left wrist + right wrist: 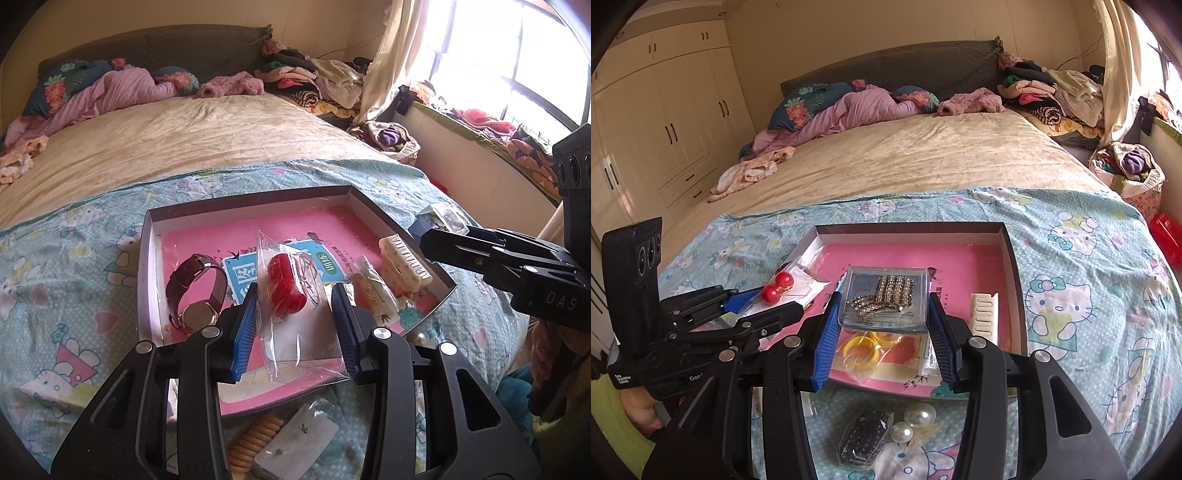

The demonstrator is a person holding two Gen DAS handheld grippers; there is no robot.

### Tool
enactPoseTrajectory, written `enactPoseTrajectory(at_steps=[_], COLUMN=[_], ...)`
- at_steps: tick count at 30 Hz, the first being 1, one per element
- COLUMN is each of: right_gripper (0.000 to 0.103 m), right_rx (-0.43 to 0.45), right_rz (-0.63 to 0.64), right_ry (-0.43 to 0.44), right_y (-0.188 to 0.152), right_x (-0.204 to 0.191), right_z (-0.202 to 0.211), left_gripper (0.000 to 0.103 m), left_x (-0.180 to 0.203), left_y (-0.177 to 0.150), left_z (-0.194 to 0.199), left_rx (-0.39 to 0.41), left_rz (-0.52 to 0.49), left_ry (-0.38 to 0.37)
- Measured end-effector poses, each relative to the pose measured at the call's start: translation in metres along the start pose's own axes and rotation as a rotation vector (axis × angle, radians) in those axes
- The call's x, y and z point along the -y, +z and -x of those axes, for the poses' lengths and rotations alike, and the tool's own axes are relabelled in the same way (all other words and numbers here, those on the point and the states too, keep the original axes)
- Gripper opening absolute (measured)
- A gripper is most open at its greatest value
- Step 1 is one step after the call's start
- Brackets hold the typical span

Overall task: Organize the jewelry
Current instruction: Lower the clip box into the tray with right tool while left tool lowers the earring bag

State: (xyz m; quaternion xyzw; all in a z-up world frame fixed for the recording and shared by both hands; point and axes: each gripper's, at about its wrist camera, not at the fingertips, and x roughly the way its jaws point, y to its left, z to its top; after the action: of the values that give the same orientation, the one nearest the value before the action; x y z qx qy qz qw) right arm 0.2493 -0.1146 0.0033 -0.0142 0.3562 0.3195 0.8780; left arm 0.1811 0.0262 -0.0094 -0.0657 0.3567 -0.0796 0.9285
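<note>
**Both claws loaded over the pink-lined tray**

Only the left wrist view shows the brown-strapped wristwatch (195, 291) at lower left of the shallow pink-lined cardboard tray (255, 195), and the coiled tan hair tie (255, 439) on the bed sheet at the bottom of the frame. Only the right wrist view shows the yellow rings in a bag (864, 350) and the two large pearls (910, 422) low in the frame.

The left claw (295, 325) is clamped on a clear bag of red beads (286, 291) over the tray. The right claw (882, 332) grips a clear plastic box of rhinestone jewelry (884, 299) above the tray's centre. A cream hair comb-clip (984, 312) lies just right of it.
</note>
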Motion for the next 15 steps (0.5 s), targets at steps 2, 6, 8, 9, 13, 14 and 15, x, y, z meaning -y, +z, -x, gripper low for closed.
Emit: enactPoseTrajectory(at_steps=[2, 6, 8, 9, 13, 14, 15], right_gripper=[0.044, 0.044, 0.044, 0.044, 0.044, 0.044, 0.044], right_rx=[-0.019, -0.062, -0.08, -0.087, -0.116, -0.121, -0.125], right_rz=[-0.002, -0.009, -0.014, -0.015, -0.016, -0.013, -0.013], right_ry=[-0.005, -0.011, -0.017, -0.018, -0.028, -0.03, -0.033], right_y=[0.001, -0.004, -0.007, -0.009, -0.013, -0.014, -0.014], right_x=[0.003, 0.008, 0.01, 0.011, 0.015, 0.015, 0.016], right_z=[-0.009, -0.028, -0.037, -0.041, -0.054, -0.057, -0.059], left_gripper=[0.031, 0.031, 0.031, 0.031, 0.031, 0.031, 0.031], left_x=[-0.002, -0.006, -0.008, -0.008, -0.009, -0.01, -0.01], left_y=[0.0, -0.002, -0.004, -0.004, -0.005, -0.006, -0.006], left_z=[-0.007, -0.019, -0.023, -0.025, -0.034, -0.036, -0.038], left_rx=[-0.008, -0.023, -0.031, -0.035, -0.049, -0.052, -0.057], left_rz=[0.005, 0.012, 0.022, 0.022, 0.025, 0.027, 0.029], left_ry=[0.001, 0.004, 0.001, 0.004, 0.009, 0.011, 0.012])
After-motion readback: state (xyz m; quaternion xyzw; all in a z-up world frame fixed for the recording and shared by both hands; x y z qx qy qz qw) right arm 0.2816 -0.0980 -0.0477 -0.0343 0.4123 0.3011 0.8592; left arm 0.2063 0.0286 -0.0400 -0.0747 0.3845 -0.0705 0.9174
